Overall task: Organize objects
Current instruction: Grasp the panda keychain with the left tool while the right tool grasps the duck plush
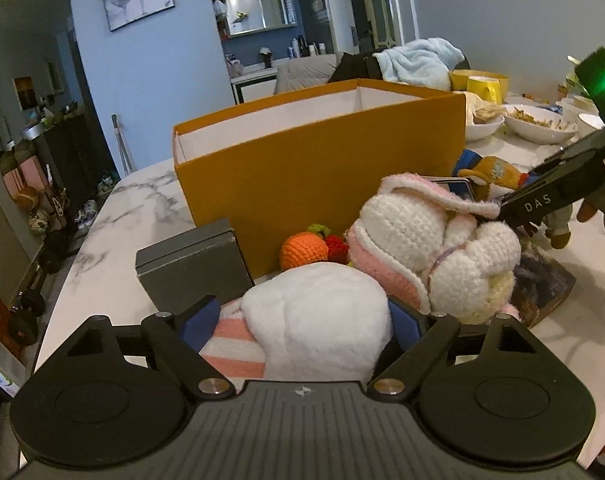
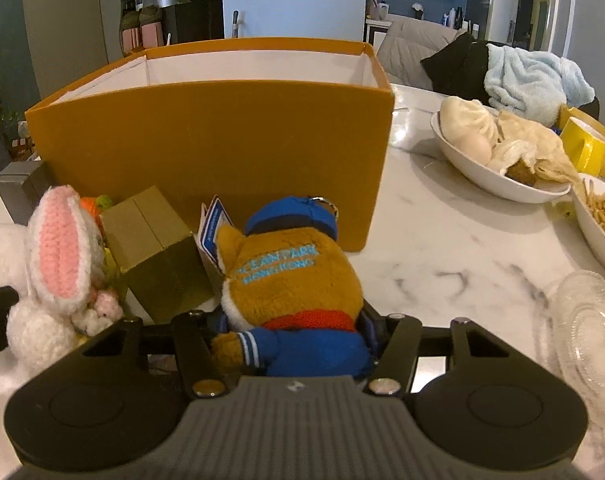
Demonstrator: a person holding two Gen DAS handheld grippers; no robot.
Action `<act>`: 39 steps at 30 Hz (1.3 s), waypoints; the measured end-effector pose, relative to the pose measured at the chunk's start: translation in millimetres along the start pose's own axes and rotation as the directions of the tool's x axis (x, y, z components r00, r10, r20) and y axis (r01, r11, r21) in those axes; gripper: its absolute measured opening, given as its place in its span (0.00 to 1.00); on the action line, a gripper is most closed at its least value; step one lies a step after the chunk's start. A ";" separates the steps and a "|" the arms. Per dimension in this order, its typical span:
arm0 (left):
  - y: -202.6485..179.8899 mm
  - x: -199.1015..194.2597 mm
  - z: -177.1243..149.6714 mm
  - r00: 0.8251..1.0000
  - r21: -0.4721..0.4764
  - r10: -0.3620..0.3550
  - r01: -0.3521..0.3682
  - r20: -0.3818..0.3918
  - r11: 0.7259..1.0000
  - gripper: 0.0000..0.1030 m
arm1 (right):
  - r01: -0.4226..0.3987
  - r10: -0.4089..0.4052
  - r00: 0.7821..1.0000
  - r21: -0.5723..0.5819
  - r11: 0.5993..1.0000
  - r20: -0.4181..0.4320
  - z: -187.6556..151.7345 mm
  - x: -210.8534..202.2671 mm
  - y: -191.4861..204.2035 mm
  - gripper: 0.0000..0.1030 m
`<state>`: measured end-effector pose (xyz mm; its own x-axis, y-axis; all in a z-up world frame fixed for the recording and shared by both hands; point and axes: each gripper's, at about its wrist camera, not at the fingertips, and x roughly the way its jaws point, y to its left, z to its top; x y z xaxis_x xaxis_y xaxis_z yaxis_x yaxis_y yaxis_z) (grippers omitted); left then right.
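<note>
Barely begun: left gripper (image 1: 302, 320) clamped on white plush (image 1: 322, 316), right gripper (image 2: 294, 320) clamped on brown fox plush (image 2: 290, 276), both low before seemingly empty orange box (image 2: 210, 140), crochet bunny (image 1: 422, 240) and fruit waiting on bench (image 2: 442, 248).

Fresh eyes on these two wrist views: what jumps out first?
The big orange box, open-topped with a white lining, stands on the marble table and fills the middle of both views. In front of it, the left gripper is shut on a white plush toy, and the right gripper is shut on a brown plush in blue clothes. A crocheted bunny lies between them.
</note>
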<state>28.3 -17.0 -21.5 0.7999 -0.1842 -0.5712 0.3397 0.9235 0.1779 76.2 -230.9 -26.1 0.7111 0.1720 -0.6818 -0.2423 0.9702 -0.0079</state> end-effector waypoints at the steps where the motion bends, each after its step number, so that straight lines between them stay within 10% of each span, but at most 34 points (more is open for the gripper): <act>1: 0.0 -0.8 0.2 1.000 0.000 0.001 -0.001 -0.001 1.000 0.99 | 0.002 -0.002 1.000 0.001 1.000 0.001 -2.0 -3.0 0.7 0.59; 9: 2.6 6.3 -5.0 0.999 -0.011 0.020 -0.020 -0.035 1.000 1.00 | 0.000 0.000 1.000 0.015 1.000 -0.015 -7.3 -2.8 -4.7 0.59; 18: -7.9 16.0 1.1 0.997 0.178 -0.010 0.023 -0.073 0.984 1.00 | -0.004 0.004 1.000 0.029 1.000 -0.018 -7.9 -2.1 -5.4 0.60; 27: 16.8 30.2 13.9 0.979 -0.027 -0.051 0.047 -0.196 0.999 1.00 | 0.006 -0.005 1.000 0.017 1.000 -0.022 -7.5 -0.3 -2.3 0.60; 39: -2.5 42.5 -2.6 0.980 0.106 0.112 -0.095 -0.167 0.990 1.00 | 0.008 -0.008 1.000 0.019 1.000 -0.026 -7.0 -0.5 -1.7 0.61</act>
<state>60.2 -26.2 -48.4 0.7390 -0.0204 -0.6734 0.3126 0.8958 0.3159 71.6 -233.8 -30.8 0.6952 0.1600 -0.7008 -0.2242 0.9745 0.0002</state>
